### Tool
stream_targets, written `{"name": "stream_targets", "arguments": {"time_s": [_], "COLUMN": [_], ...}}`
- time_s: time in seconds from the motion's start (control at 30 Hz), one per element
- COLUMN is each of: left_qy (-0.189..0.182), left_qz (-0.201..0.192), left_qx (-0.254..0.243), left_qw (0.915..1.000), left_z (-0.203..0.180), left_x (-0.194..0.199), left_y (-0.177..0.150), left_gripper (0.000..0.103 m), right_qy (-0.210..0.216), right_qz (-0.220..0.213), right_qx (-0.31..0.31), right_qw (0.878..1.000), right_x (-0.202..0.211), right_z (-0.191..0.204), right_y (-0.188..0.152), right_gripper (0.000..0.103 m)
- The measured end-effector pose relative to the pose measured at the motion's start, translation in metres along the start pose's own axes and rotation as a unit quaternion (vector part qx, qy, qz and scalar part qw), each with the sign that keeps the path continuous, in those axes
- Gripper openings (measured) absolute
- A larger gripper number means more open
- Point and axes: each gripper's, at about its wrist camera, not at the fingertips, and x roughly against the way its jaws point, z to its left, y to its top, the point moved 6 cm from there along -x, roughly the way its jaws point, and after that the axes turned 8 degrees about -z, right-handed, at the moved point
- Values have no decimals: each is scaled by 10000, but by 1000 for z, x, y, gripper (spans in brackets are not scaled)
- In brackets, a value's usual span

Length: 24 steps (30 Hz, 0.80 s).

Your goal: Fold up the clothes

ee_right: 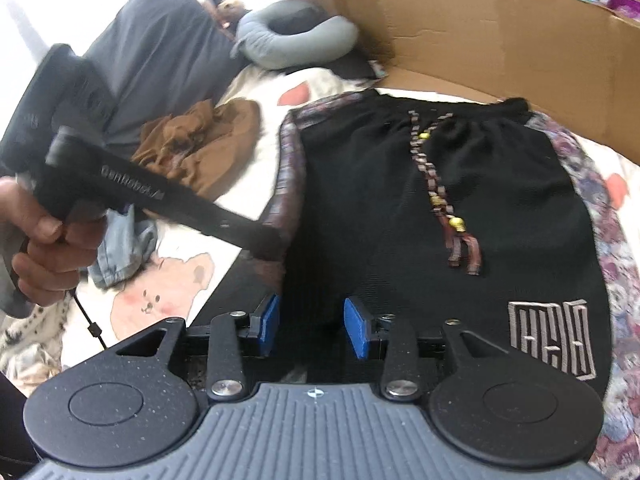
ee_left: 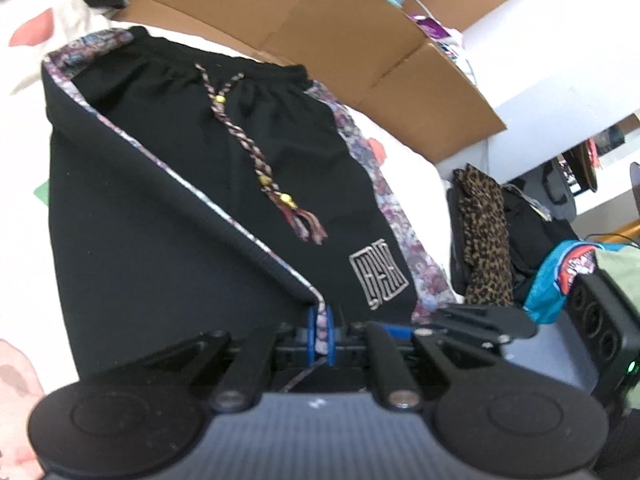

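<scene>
Black shorts (ee_left: 160,200) with floral side stripes, a beaded drawstring (ee_left: 260,168) and an embroidered logo (ee_left: 378,276) lie flat on a printed bedsheet (ee_left: 408,172). One side is folded diagonally over the front. My left gripper (ee_left: 322,332) is shut on the floral hem corner of that folded side. In the right wrist view a hand (ee_right: 44,248) holds the left gripper (ee_right: 268,248) with its tip at the shorts' (ee_right: 460,240) left edge. My right gripper (ee_right: 314,326) stands open at the near hem, its blue pads (ee_right: 272,322) apart with black fabric between them.
A cardboard box (ee_right: 500,32) borders the far side of the bed. A brown garment (ee_right: 200,140), jeans (ee_right: 120,248), a grey neck pillow (ee_right: 296,40) and a dark pillow (ee_right: 160,52) lie to the left. Leopard-print cloth (ee_left: 484,240) and other clothes pile up on the right.
</scene>
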Motion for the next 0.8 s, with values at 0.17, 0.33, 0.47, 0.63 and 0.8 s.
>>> {"name": "stream_targets", "arguments": {"time_s": [0.17,0.33,0.47,0.63,0.8], "left_qy": [-216,-346,-408,-425,-174], "left_qz": [79,104,63,-161,-364], "left_qx": [-34,-98,-153,-86,-9], "left_qw": [9997,9993,9990,9989,9992], "left_z": [-16,-27,-32,-30,-17], "left_x": [-8,-9,-9,-4,-2], "left_y": [-4,-7,-7,-1,5], "left_gripper": [6,6,7,15,40], "right_qy": [-13,-158,-204,-371,-499], "right_qz": [39,-6,-80,-27,-44], "right_qx": [318,394,405,357,220], "right_qw": [9995,9991,9989,9987,9985], "right_x": [-16,-20,-21,-18,-9], "right_z": [15,17,14,4,-10], "right_y": [-2,-2,-1,-1,1], "right_gripper": [43,43,26,2,1]}}
